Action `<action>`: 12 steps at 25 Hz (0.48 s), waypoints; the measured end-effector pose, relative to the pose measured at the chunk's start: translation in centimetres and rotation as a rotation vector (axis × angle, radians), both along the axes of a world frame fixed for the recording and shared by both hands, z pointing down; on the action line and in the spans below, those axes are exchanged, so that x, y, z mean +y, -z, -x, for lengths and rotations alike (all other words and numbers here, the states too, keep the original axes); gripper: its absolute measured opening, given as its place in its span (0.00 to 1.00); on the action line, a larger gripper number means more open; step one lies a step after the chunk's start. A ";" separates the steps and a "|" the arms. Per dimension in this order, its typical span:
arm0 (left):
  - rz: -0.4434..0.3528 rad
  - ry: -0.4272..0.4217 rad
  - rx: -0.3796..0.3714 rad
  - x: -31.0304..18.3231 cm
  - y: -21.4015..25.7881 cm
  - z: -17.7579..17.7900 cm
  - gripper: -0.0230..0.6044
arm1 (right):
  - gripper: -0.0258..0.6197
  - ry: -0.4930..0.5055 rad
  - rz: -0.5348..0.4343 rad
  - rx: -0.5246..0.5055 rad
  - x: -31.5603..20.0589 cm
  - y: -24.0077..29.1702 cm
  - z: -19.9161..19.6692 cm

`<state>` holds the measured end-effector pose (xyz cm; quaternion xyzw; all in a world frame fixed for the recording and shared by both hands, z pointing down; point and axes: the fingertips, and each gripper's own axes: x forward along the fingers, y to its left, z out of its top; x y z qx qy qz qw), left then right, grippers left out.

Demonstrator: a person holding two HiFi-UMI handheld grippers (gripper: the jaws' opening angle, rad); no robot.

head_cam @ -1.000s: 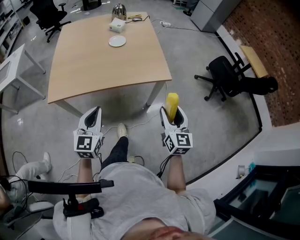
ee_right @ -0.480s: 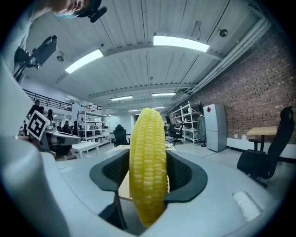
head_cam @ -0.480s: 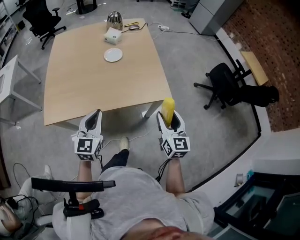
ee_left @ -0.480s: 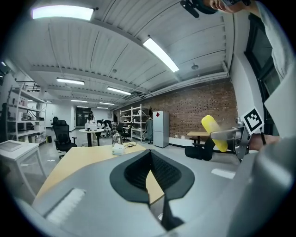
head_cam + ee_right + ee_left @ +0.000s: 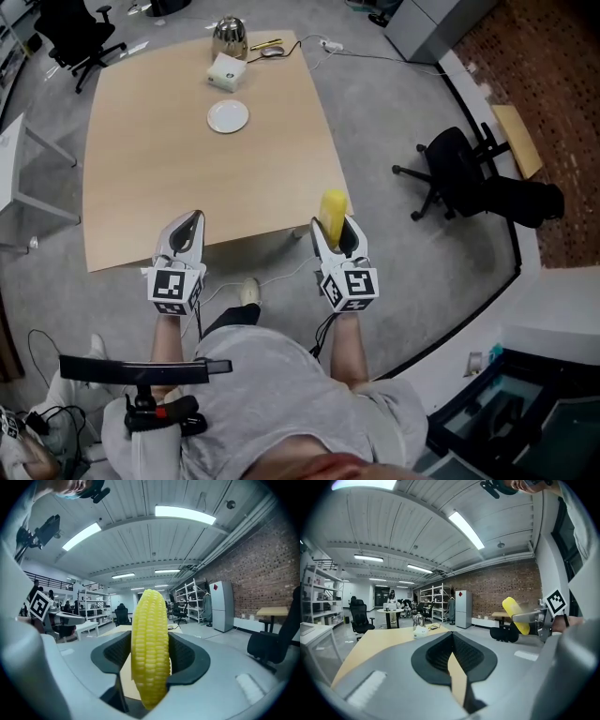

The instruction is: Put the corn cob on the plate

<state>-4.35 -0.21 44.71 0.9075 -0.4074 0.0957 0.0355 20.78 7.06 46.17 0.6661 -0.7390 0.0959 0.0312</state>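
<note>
Stretching across the top of the head view, the pale wooden counter point(image 5: 169, 178) bears a white plate point(image 5: 228, 117) near its far end, with a white box point(image 5: 225, 72) and a metal kettle point(image 5: 230, 37) beyond it. A black office chair point(image 5: 455, 173) stands on the floor to the right. Just short of the counter's near edge, the right claw point(image 5: 336, 230) pinches the yellow corn cob point(image 5: 333, 208) upright, well apart from the plate. The left claw point(image 5: 190, 221) hangs beside it, jaws pressed together on nothing.

Left hand-held gripper point(image 5: 189, 225) carried forward over the table point(image 5: 141, 178) edge, right hand-held gripper point(image 5: 337, 232) with corn cob point(image 5: 333, 206) alongside its corner
</note>
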 end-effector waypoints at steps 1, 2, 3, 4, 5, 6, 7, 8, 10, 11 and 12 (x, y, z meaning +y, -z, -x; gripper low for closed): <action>-0.001 0.003 0.001 -0.4 0.2 0.0 0.07 | 0.42 0.004 0.003 0.001 -0.5 0.1 0.0; -0.002 0.007 0.003 -0.8 0.3 0.1 0.07 | 0.42 0.008 0.007 0.004 -1.1 0.1 0.1; -0.003 0.011 0.006 -1.4 0.5 0.3 0.07 | 0.42 0.014 0.009 0.006 -1.8 0.0 0.3; -0.006 0.015 0.010 -2.1 0.5 0.5 0.07 | 0.42 0.020 0.010 0.007 -2.6 0.0 0.6; -0.009 0.018 0.013 -2.7 0.5 0.7 0.07 | 0.42 0.027 0.010 0.006 -3.4 -0.1 0.9; -0.011 0.023 0.016 -3.2 0.5 0.9 0.07 | 0.42 0.034 0.010 0.005 -4.1 -0.1 1.1; -0.012 0.029 0.018 -3.7 0.4 1.2 0.07 | 0.42 0.041 0.010 0.004 -4.8 -0.1 1.4; -0.011 0.037 0.019 -4.2 0.3 1.4 0.07 | 0.42 0.049 0.012 0.004 -5.5 0.0 1.6; -0.009 0.053 0.016 -5.0 0.1 1.9 0.07 | 0.42 0.068 0.016 0.004 -6.8 0.2 2.0; -0.008 0.060 0.015 -5.3 0.1 2.1 0.07 | 0.42 0.077 0.017 0.005 -7.5 0.3 2.1; -0.009 0.067 0.014 -5.6 0.1 2.2 0.07 | 0.42 0.084 0.018 0.006 -8.1 0.3 2.1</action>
